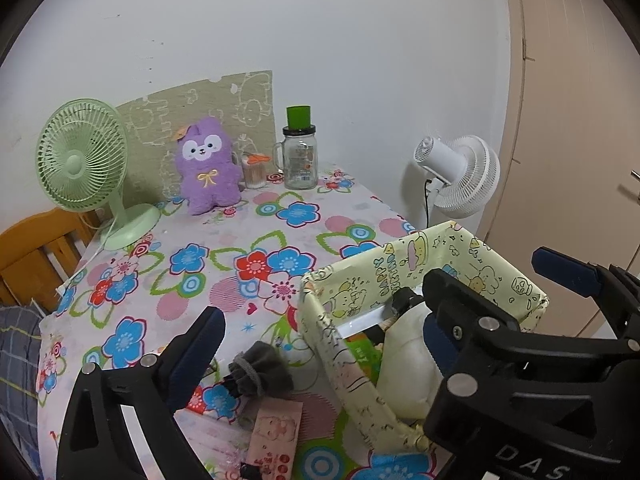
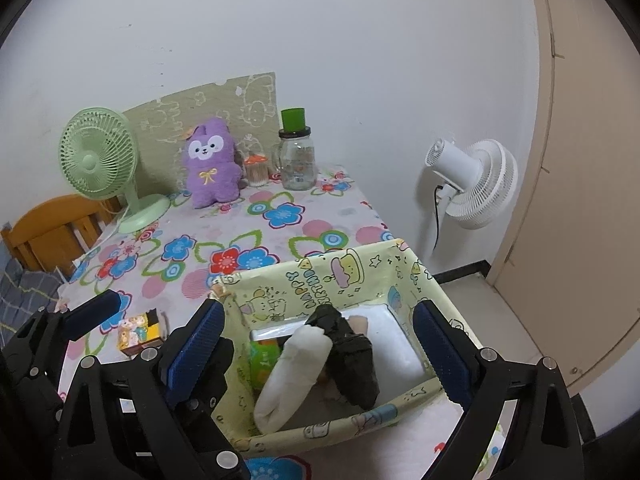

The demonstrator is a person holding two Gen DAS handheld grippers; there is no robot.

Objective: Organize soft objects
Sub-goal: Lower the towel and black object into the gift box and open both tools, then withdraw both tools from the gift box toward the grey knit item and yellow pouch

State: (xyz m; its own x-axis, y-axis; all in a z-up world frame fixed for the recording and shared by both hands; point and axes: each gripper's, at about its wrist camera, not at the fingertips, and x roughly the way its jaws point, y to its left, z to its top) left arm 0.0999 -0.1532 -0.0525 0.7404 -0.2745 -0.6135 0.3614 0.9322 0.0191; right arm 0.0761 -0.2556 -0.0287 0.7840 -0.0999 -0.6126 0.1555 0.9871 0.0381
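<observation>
Both tools are spread wide, nothing pinched in either. My right tool [image 2: 316, 354] hangs over the yellow cartoon-print box [image 2: 320, 280] at the near right of the table [image 2: 256, 236], its blue pads straddling the box opening with the contents below them, not touched. Inside the box I can see a white rolled sock [image 2: 294, 376] lying on a slant, and just beside it, touching on its right, a black bundle [image 2: 352, 364]. A green packet [image 2: 262, 362] sits against the box's left wall, and something flat and white [image 2: 386, 340] lies at the far end.

My left tool [image 1: 324, 344] sits just left of the right one, its jaws gaping too; one of its fingers reaches over the box's left wall and the other stands over the floral cloth. From its camera, a grey bundle with a drawstring [image 1: 260, 368] lies on the table between the jaws, just outside the box wall and untouched. Near it, a pink card [image 1: 276, 436] lies flat on the cloth. From the right camera, a small printed carton [image 2: 140, 334] stands on the table left of the box.

At the far end, a purple plush toy [image 2: 212, 164] sits upright against a patterned board, with a green fan [image 2: 100, 164] to its left and a glass jar with a green cap [image 2: 296, 156] to its right. A white fan [image 2: 472, 184] stands on the floor beyond the table's right edge.
</observation>
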